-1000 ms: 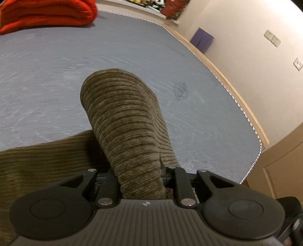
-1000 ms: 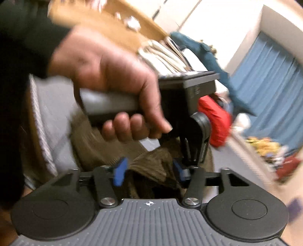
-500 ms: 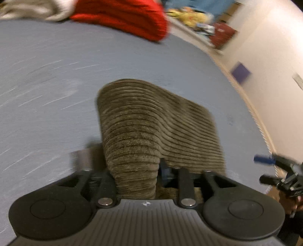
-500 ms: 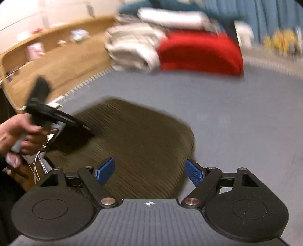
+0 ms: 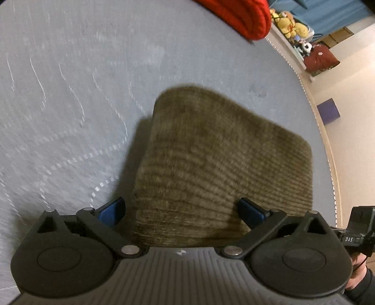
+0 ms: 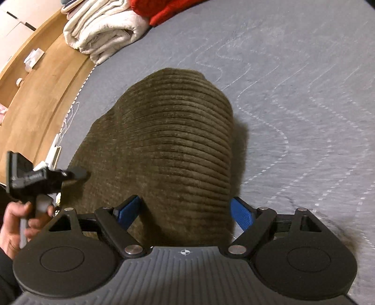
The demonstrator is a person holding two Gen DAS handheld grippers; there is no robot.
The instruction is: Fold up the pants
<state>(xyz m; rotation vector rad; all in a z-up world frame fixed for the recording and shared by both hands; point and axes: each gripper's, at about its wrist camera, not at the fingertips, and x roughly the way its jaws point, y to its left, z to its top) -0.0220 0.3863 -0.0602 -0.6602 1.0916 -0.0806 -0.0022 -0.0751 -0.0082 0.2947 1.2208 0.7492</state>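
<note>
The olive corduroy pants [image 5: 222, 164] lie as a folded bundle on the grey quilted bed [image 5: 70, 93]. My left gripper [image 5: 181, 210] hangs over the bundle's near end. Its jaws are opening wide, with fabric between the blue pads but clear of both. In the right wrist view the same pants [image 6: 168, 140] bulge up in front of my right gripper [image 6: 185, 210]. Those jaws are opening too, with the cloth between them and not pinched. A hand [image 6: 16, 218] holds the left gripper [image 6: 77, 174] at the pants' left side.
A red blanket [image 5: 241, 16] and a folded white blanket [image 6: 100, 30] lie at the far end of the bed. A wooden ledge [image 6: 39, 93] runs along one side. Plush toys [image 5: 290, 23] and a purple box [image 5: 328, 112] lie beyond the other edge.
The left jaws went from shut on the raised corduroy fold to wide apart, and the right jaws widened. Both grippers came down, and the fold now rests on the bed.
</note>
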